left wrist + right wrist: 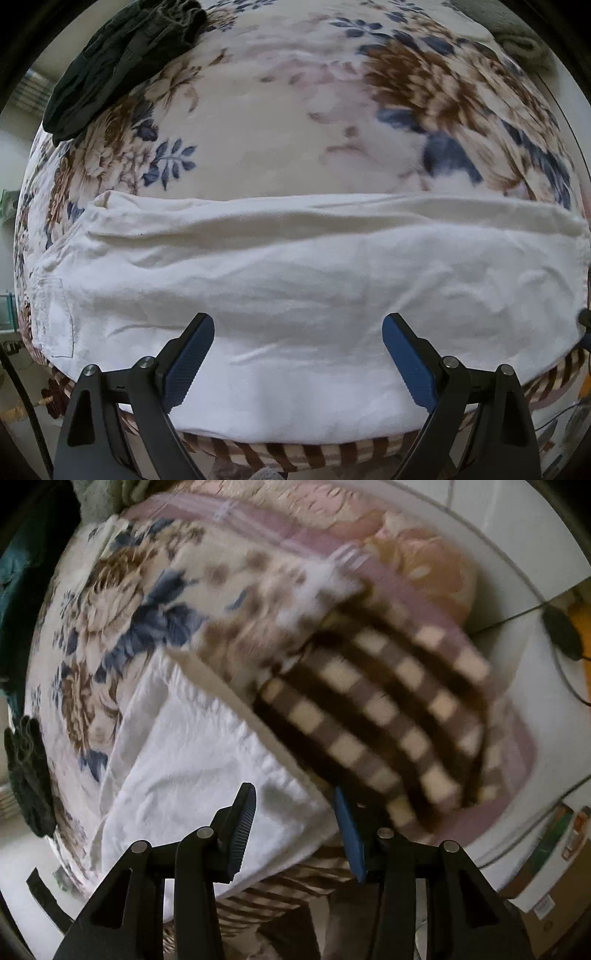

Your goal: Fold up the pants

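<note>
The white pants (pixel 295 288) lie flat across the near edge of the bed, on the flowered blanket (pixel 266 122). My left gripper (pixel 298 360) is above them with its jaws wide apart and holds nothing. My right gripper (pixel 295 830) is also open and empty, over the end of the pants beside the brown checked cloth (pixel 376 716). A dark green garment (pixel 122 59) lies at the far corner.

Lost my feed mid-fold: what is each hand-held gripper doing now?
Left hand-held gripper: open above the white pants, holding nothing.
Right hand-held gripper: open at the pants' edge, holding nothing.
</note>
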A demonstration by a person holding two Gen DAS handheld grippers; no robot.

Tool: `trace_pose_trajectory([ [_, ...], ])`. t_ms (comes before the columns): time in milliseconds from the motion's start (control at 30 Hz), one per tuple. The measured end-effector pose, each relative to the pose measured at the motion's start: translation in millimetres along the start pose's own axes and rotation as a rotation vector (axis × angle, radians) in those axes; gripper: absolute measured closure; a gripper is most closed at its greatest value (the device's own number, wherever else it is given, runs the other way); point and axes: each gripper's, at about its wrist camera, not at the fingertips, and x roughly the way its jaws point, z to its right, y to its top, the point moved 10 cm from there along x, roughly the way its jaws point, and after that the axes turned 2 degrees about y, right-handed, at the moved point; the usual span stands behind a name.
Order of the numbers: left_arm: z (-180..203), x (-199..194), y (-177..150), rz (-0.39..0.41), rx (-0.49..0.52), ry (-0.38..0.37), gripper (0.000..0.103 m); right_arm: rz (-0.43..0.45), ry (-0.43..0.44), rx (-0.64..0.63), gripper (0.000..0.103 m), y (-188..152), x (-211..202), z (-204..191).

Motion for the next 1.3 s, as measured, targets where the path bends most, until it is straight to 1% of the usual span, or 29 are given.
trace_pose_trajectory([
  [33,2.7,-1.2,-2.5,0.001,0.01,0.002,0.01,0.014,-0.022,-0.011,0.079,0.1,3.9,-0.6],
  [67,4.1,-2.1,-4.0,0.001,0.014,0.002,0.01,0.048,-0.061,-0.024,0.086,0.4,7.1,-1.7],
  [200,8.6,-6.8,-9.1,0.003,0.025,0.006,0.01,0.139,-0.1,-0.075,0.09,-7.5,-17.3,-9.1],
  [267,8.6,-8.5,-8.0,0.007,0.023,0.005,0.01,0.172,-0.088,-0.081,0.091,-15.6,-33.3,-13.2],
  [300,9.5,-8.8,-8.1,0.005,0.026,0.005,0.01,0.174,-0.088,-0.081,0.091,-17.6,-39.7,-11.2],
  [333,10.5,-9.2,-8.3,0.003,0.026,0.004,0.01,0.168,-0.084,-0.074,0.091,-20.0,-43.5,-7.5],
  [400,11.4,-10.8,-7.3,0.003,0.023,0.001,0.01,0.117,-0.075,-0.034,0.091,-26.4,-34.5,4.3],
  [433,13.0,-11.4,-6.9,0.004,0.026,0.003,0.01,0.084,-0.068,-0.027,0.091,-23.4,-31.9,9.4],
  [467,13.6,-10.9,-6.3,0.005,0.03,0.004,0.01,0.033,-0.07,-0.029,0.09,-21.9,-25.3,18.3],
  [500,15.7,-10.3,-6.0,0.002,0.033,0.004,0.01,-0.008,-0.065,-0.014,0.088,-21.4,-12.5,21.4],
  [533,15.8,-8.9,-5.6,0.0,0.036,0.002,0.01,-0.023,-0.037,0.011,0.083,-19.8,-6.1,22.7],
  [567,18.3,-7.4,-5.8,-0.007,0.039,-0.005,0.01,-0.017,0.005,0.041,0.082,-19.4,-5.8,25.4],
  [600,20.4,-6.3,-5.8,-0.012,0.042,-0.01,0.01,0.003,0.033,0.061,0.075,-19.5,-9.8,28.3],
  [633,22.8,-4.5,-6.3,-0.015,0.047,-0.015,0.01,0.018,0.044,0.075,0.061,-21.1,-13.8,31.7],
  [667,24.7,-2.6,-6.9,-0.019,0.051,-0.02,0.01,0.026,0.063,0.084,0.054,-23.4,-15.4,32.8],
  [700,26.1,0.0,-8.0,-0.026,0.054,-0.025,0.01,0.021,0.1,0.094,0.047,-28.1,-14.4,32.8],
  [800,31.6,12.7,-15.1,-0.063,0.055,-0.041,0.01,-0.03,0.183,0.11,0.047,-43.6,3.5,32.4],
  [867,33.6,23.3,-21.1,-0.097,0.055,-0.043,0.01,-0.034,0.228,0.122,0.047,-46.8,21.4,29.1],
  [900,33.6,26.5,-22.8,-0.104,0.052,-0.043,0.01,-0.034,0.273,0.142,0.047,-45.7,30.0,25.0],
  [933,33.7,30.6,-25.2,-0.115,0.048,-0.047,0.01,-0.02,0.307,0.166,0.047,-44.2,33.9,23.7],
  [967,33.6,32.2,-26.3,-0.122,0.043,-0.051,0.01,0.009,0.361,0.181,0.046,-41.1,33.2,19.0],
  [1033,33.2,33.4,-27.5,-0.131,0.029,-0.069,0.01,0.083,0.424,0.177,0.046,-38.4,22.3,11.3],
  [1067,33.1,33.5,-27.7,-0.133,0.029,-0.071,0.01,0.119,0.474,0.157,0.047,-39.1,13.3,4.4],
  [1167,31.3,36.3,-28.3,-0.147,0.021,-0.089,0.01,0.137,0.542,0.132,0.047,-46.6,5.4,-3.4],
  [1200,30.1,38.4,-28.7,-0.154,0.015,-0.097,0.01,0.14,0.543,0.134,0.047,-47.3,6.2,-5.8],
  [1300,30.2,46.5,-30.0,-0.182,-0.003,-0.115,0.005,0.161,0.609,0.137,0.047,-50.9,-7.7,-8.5],
])
